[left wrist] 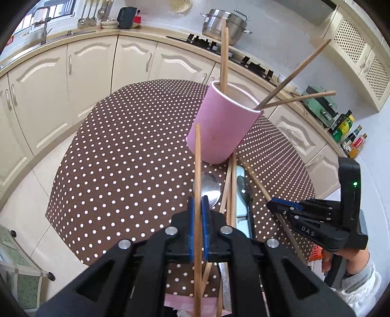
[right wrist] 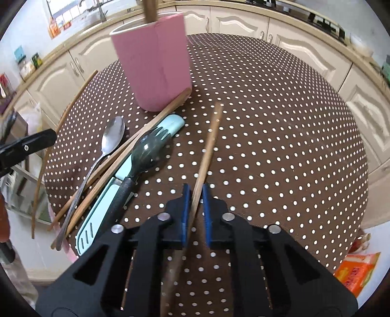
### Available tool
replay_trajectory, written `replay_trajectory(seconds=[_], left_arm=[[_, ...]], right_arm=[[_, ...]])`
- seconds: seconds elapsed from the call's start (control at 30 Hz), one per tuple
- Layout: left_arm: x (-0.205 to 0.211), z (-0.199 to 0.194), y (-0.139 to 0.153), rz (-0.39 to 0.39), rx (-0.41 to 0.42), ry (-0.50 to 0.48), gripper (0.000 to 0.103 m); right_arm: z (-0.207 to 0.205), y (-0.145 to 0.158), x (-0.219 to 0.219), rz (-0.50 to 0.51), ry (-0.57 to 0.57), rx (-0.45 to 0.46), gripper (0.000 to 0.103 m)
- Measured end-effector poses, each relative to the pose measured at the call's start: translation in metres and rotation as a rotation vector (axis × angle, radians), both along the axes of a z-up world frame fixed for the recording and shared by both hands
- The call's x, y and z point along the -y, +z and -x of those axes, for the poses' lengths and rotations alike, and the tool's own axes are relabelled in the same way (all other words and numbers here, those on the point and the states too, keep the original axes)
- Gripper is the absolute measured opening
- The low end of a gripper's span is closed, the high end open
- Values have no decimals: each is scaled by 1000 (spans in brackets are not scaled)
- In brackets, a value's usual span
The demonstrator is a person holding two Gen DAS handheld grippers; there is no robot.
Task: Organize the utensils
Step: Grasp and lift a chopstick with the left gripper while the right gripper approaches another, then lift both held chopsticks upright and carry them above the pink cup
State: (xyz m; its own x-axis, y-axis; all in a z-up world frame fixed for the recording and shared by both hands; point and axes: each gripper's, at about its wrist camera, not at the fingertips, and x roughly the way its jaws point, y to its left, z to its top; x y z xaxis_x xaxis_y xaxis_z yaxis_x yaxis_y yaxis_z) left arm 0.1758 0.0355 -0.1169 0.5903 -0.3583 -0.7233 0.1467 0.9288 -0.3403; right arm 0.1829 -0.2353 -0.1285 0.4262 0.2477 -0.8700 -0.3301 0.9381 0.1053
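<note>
A pink cup (left wrist: 223, 124) stands on the dotted table (left wrist: 126, 151) with several wooden chopsticks (left wrist: 223, 56) leaning in it; it also shows in the right wrist view (right wrist: 153, 61). My left gripper (left wrist: 198, 202) is shut on a wooden chopstick (left wrist: 198, 158), held above the table in front of the cup. My right gripper (right wrist: 195, 192) is shut on another chopstick (right wrist: 207, 151), right of the utensil pile; it shows too in the left wrist view (left wrist: 271, 203). A metal spoon (right wrist: 111, 143), a dark spork (right wrist: 143, 151), a pale blue case (right wrist: 107, 202) and loose chopsticks (right wrist: 136, 143) lie beside the cup.
Cream kitchen cabinets (left wrist: 92, 73) and a counter curve behind the table. A steel pot (left wrist: 224, 22) sits on the stove. Bottles (left wrist: 351, 136) stand at the right. An orange packet (right wrist: 355, 273) lies beyond the table's right edge. The table cloth (right wrist: 280, 122) stretches to the right.
</note>
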Motion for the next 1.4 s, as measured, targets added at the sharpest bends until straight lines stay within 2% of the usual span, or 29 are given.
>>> replay_trajectory(seconds=[0.23,0.33,0.4,0.5,0.7,0.8,0.83,1.0,1.13,1.4], left_arm=[[-2,0,10,36,52,4,5],[-2,1,17,63,92,-5,5],[-1,2,22,80,118,-13,5],[1,4,31,102,173,-14,5],[7,4,47,141,276,-30,5],[10,3,58,168,337,-30,5],[11,2,62,176,364,-29,5],[16,0,82,183,505,2,5],[27,-4,100,148,647,45,5],[37,-31,128,180,817,89,6]], right_arm=[[-4,6,23,-79,-31,6,6],[-3,16,33,-127,-54,43,6],[4,29,44,-190,-72,93,6],[23,58,59,-319,-105,234,6],[56,101,83,-467,-150,495,6],[66,122,77,-481,-146,625,6],[68,127,75,-494,-138,643,6],[64,146,57,-528,-97,700,6],[57,157,35,-528,-59,746,6],[30,168,-11,-495,0,818,6]])
